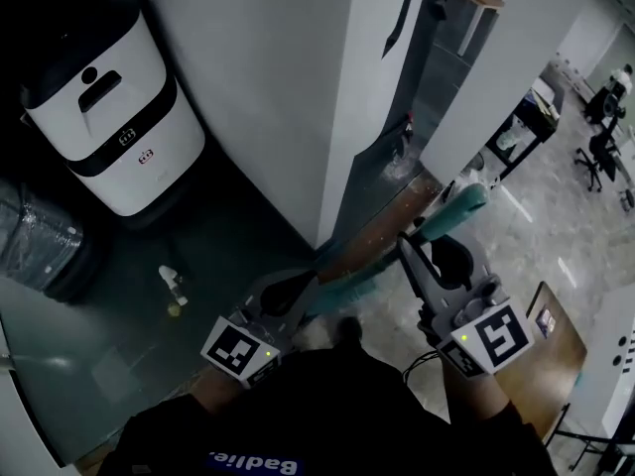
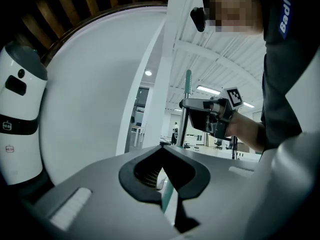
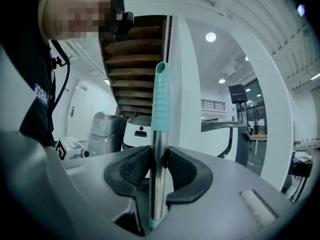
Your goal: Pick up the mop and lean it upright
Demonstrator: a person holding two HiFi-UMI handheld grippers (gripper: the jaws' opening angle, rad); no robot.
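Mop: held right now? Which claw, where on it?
Both. Right claw is shut on the mop at its bare metal shaft, just below the teal ribbed grip; left claw is shut on a teal section farther along the handle.

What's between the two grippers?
The mop. In the head view its pole runs from the left gripper across to the right gripper, and both are shut on it.

The mop [image 3: 159,154] has a silver pole and teal ribbed grip; the machine [image 1: 129,157] beside it is white, black-banded.
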